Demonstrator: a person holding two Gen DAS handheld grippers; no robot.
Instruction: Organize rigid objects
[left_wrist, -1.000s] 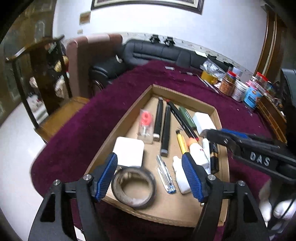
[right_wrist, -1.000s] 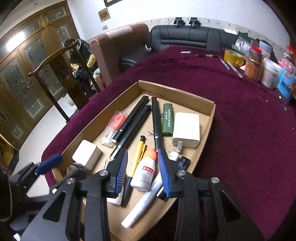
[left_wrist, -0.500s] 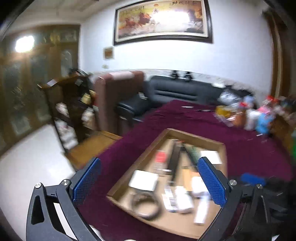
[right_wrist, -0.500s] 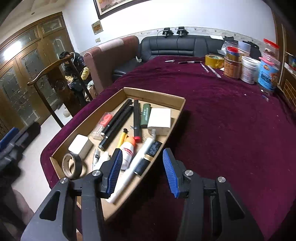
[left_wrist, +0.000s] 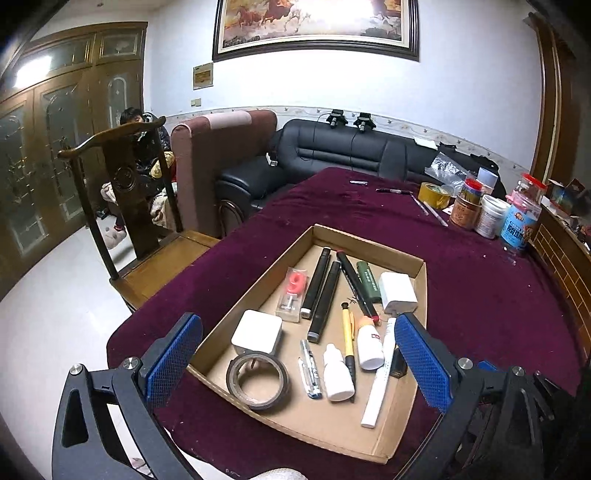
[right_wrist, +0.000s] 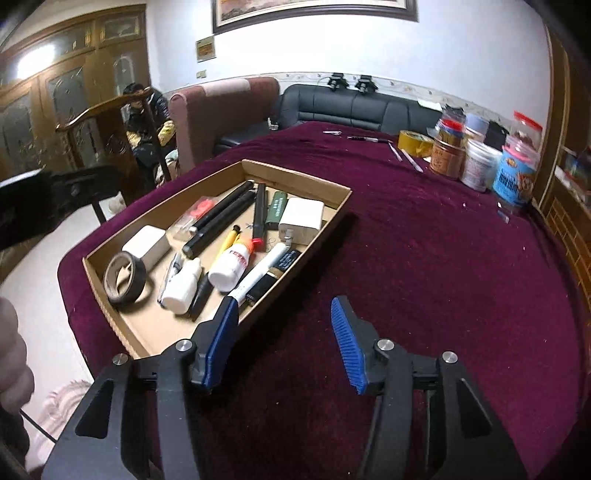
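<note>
The broad surface (right_wrist: 424, 258) draped in plush maroon velvet carries a shallow brown cardboard tray (left_wrist: 369, 242), its thin walls holding smooth hard pieces in rough rows: black tubes, a white square charger, a grey tape roll (left_wrist: 258, 380), white bottles. The left gripper (left_wrist: 298, 360) hangs released and wide over the tray; the right gripper (right_wrist: 284, 332), jaws just opening, empty, sits beside the tray's wall. Risk: a low pass could snag that flimsy wall and scatter the rows.
</note>
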